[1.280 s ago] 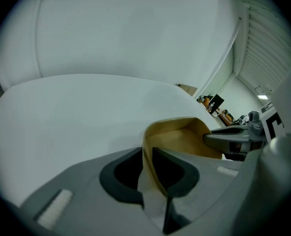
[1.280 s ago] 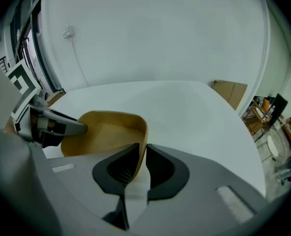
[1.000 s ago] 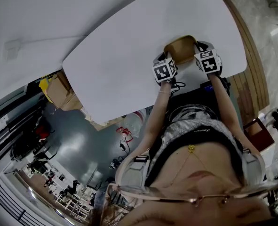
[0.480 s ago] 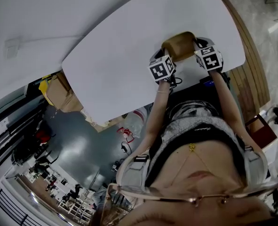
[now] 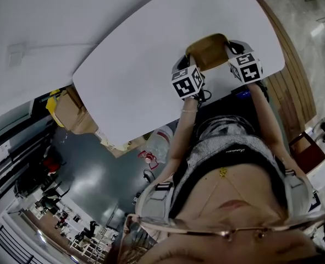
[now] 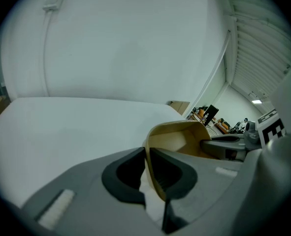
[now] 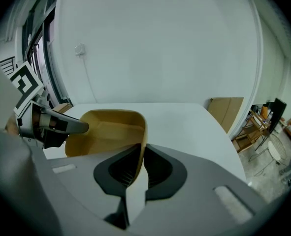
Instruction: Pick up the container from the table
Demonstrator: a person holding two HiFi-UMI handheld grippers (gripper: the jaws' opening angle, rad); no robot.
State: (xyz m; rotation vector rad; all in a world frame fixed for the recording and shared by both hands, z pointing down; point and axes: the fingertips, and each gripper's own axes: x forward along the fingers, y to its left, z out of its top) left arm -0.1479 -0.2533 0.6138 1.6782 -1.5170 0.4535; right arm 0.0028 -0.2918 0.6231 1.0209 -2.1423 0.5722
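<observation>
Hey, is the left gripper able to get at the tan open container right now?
Yes, it seems: the left gripper is shut on one wall of the tan open container, nothing between. The right gripper clamps the opposite wall.

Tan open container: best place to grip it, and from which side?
Its thin upright side walls, at the rim. The container is open-topped, so one jaw goes inside and one outside, coming from the person's edge of the table. The left tongs and right tongs grip opposite walls this way.
</observation>
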